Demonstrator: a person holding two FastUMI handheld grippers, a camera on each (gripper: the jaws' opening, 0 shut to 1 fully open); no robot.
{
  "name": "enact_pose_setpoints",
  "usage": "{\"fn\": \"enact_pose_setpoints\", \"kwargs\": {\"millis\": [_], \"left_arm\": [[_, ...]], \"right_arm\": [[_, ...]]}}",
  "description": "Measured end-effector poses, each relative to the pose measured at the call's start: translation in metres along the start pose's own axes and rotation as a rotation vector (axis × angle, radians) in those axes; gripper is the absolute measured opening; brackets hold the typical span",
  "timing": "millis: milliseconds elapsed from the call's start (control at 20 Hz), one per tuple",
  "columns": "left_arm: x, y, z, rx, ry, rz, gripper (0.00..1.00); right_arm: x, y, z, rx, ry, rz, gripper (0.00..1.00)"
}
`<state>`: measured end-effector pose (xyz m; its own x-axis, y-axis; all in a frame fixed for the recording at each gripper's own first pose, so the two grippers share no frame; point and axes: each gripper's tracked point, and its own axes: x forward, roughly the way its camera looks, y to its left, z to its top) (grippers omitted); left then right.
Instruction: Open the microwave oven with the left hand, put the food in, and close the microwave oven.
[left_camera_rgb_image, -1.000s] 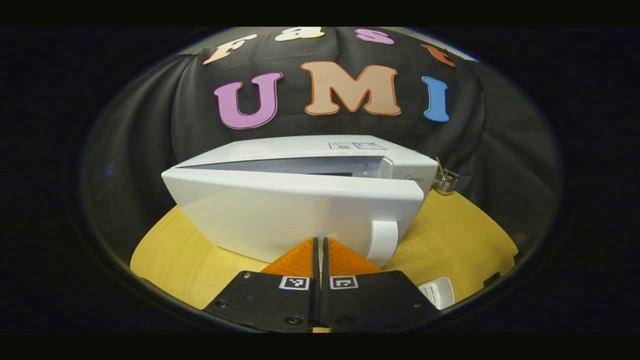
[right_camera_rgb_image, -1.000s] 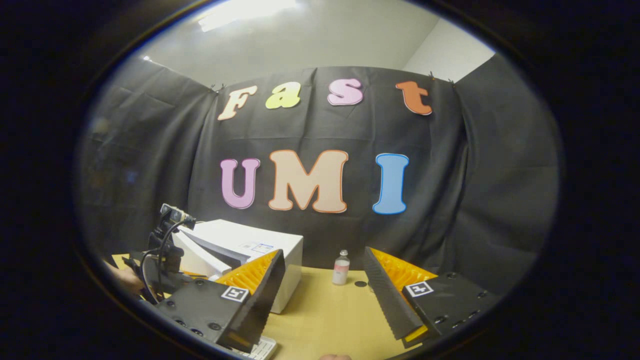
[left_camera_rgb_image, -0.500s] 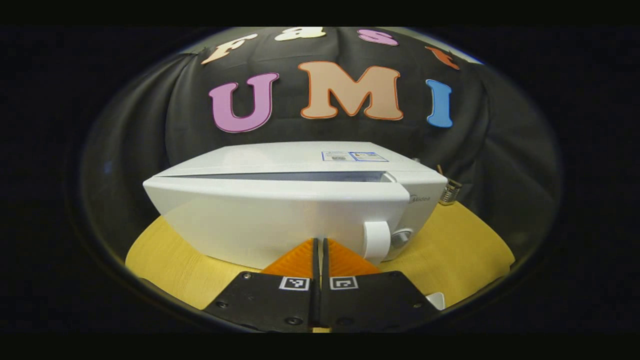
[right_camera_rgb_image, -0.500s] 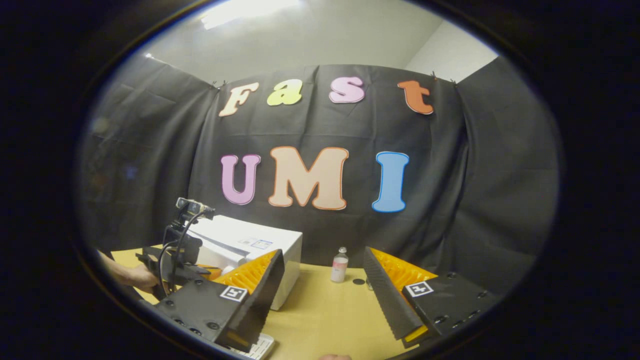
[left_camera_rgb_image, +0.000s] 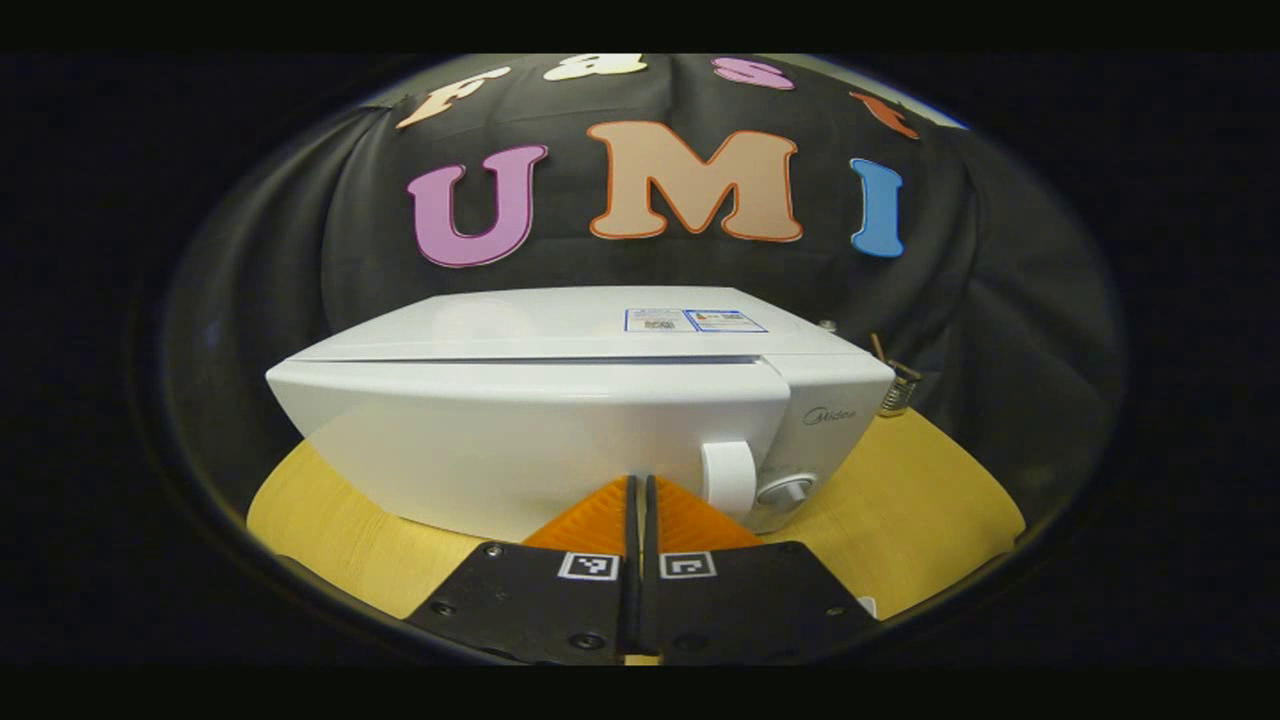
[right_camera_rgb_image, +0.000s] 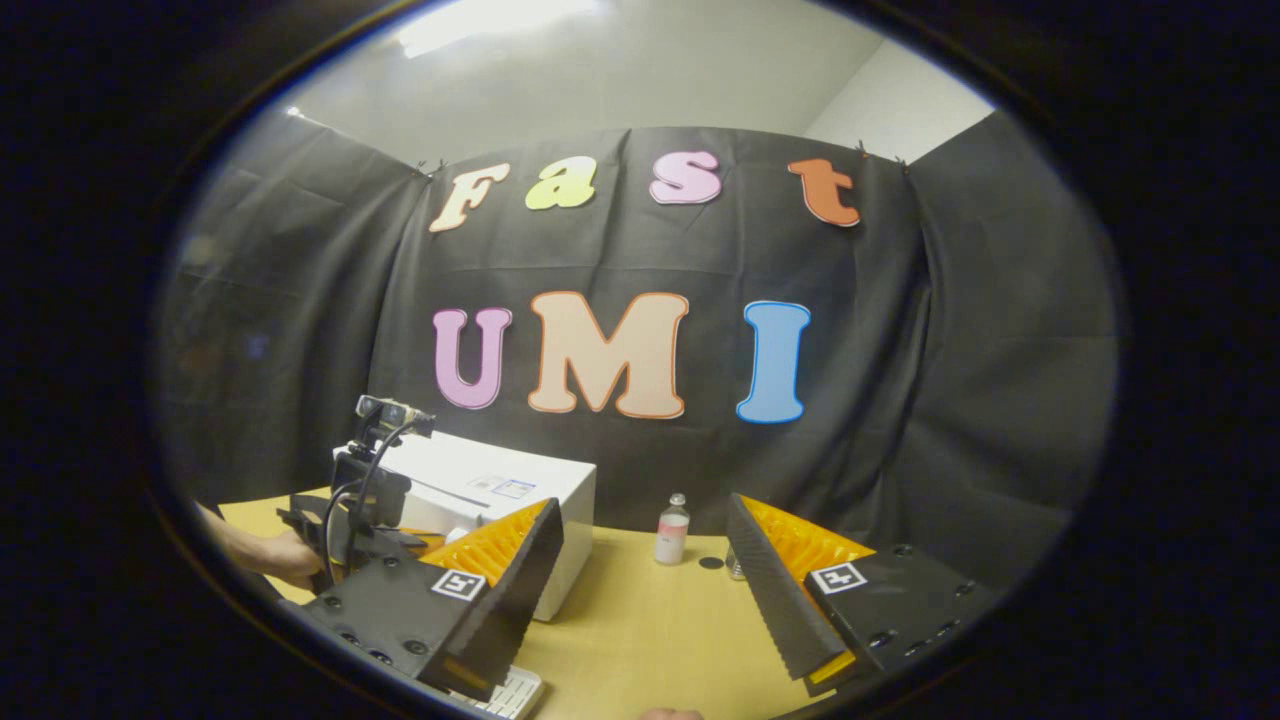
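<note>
White microwave oven (left_camera_rgb_image: 560, 420) sits on the yellow wooden bench (left_camera_rgb_image: 900, 510), right ahead of my left fingers (left_camera_rgb_image: 600, 515), which are pressed together with nothing between them. Their tips are against or just short of its door (left_camera_rgb_image: 520, 440); I cannot tell which. The door handle (left_camera_rgb_image: 728, 478) is just right of them. My right fingers (right_camera_rgb_image: 770, 590) are spread wide apart, holding nothing, and beyond the gap between them stands a small bottle (right_camera_rgb_image: 671, 530).
</note>
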<state>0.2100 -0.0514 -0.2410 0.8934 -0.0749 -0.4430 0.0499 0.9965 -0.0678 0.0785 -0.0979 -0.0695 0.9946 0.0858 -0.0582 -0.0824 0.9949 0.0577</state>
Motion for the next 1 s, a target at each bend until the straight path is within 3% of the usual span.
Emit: {"fn": "enact_pose_setpoints", "kwargs": {"millis": [400, 450, 550, 750, 800, 850, 1000], "left_arm": [[0.009, -0.003, 0.005, 0.022, -0.003, -0.006, 0.00], [0.008, -0.002, 0.006, 0.027, -0.002, -0.004, 0.01], [0.007, -0.004, 0.006, 0.042, -0.001, -0.010, 0.01], [-0.010, -0.007, 0.029, 0.094, -0.069, -0.019, 0.02], [-0.018, -0.009, 0.038, 0.101, -0.094, -0.023, 0.01], [-0.028, -0.010, 0.050, 0.096, -0.123, -0.027, 0.00], [-0.061, -0.012, 0.082, 0.064, -0.206, -0.023, 0.00]], "right_arm": [[0.003, 0.003, 0.001, 0.009, -0.001, 0.010, 0.95], [0.003, 0.002, 0.001, 0.007, -0.001, 0.007, 1.00], [0.001, 0.004, 0.000, 0.013, 0.005, 0.009, 0.95], [-0.001, 0.004, 0.002, 0.013, 0.003, 0.009, 0.95], [-0.001, 0.005, 0.003, 0.014, 0.002, 0.009, 1.00], [-0.001, 0.006, 0.003, 0.012, 0.002, 0.011, 0.95], [0.001, 0.009, 0.008, 0.012, -0.003, 0.014, 0.95]]}}
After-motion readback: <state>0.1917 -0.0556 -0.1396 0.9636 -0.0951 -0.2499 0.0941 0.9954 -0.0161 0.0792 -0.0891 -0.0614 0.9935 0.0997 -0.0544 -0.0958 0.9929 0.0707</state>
